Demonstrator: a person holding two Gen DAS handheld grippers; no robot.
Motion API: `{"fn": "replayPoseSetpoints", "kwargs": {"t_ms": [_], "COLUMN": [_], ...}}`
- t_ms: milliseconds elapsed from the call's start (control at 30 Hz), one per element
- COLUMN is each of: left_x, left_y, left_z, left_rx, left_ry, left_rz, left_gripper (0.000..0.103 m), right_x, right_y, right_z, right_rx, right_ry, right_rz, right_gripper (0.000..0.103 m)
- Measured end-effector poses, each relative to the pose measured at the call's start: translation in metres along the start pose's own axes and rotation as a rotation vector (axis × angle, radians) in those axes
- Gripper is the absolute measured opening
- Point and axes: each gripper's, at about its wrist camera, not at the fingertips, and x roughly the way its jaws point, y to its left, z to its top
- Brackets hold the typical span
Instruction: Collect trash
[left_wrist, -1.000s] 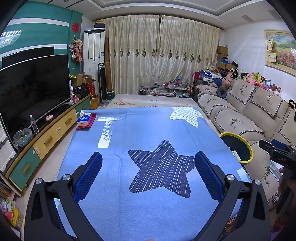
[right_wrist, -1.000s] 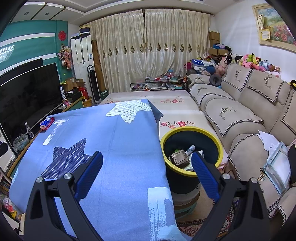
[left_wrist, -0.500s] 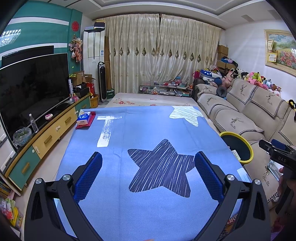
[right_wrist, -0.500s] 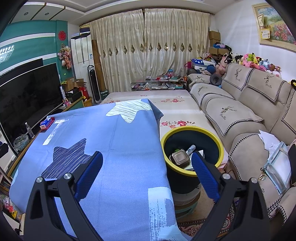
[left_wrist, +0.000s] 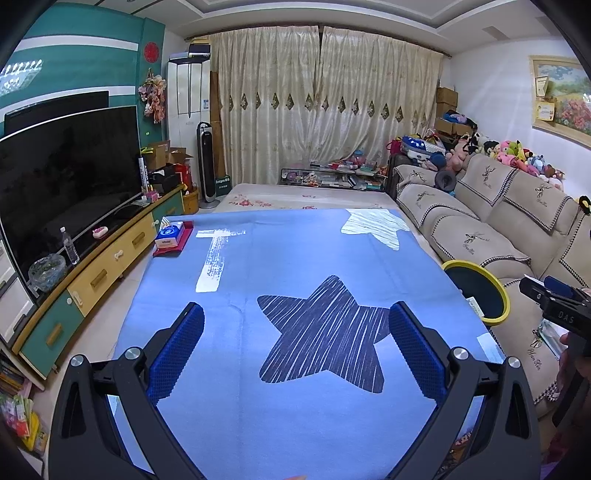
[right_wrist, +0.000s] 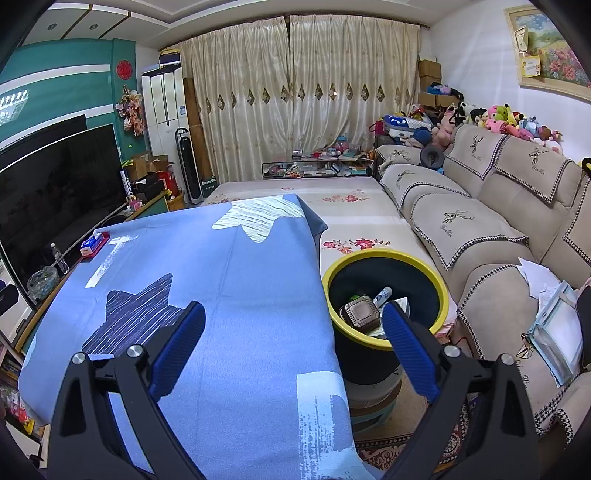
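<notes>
A black trash bin with a yellow rim stands on the floor between the table and the sofa; it also shows in the left wrist view. Inside lie a brown square box, a small white bottle and paper. My left gripper is open and empty above the blue star-patterned tablecloth. My right gripper is open and empty above the table's right edge, next to the bin. Its body shows at the right edge of the left wrist view.
A tissue box on a red tray sits at the table's far left corner. A TV on a cabinet runs along the left. A beige sofa with papers and a plastic bag is on the right.
Both grippers have stayed open and almost still; the views have shifted only slightly.
</notes>
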Motion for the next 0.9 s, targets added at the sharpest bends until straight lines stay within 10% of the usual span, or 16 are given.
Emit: {"fn": "replayPoseSetpoints", "kwargs": {"t_ms": [900], "left_x": [0.012], "left_y": [-0.003], "left_z": [0.008], "left_rx": [0.009], "left_ry": [-0.006], "left_rz": [-0.001], "left_gripper": [0.098], "right_x": [0.009], "right_y": [0.013], "right_z": [-0.016], "right_rx": [0.008], "right_ry": [0.027], "right_rz": [0.008], "right_gripper": [0.092]}}
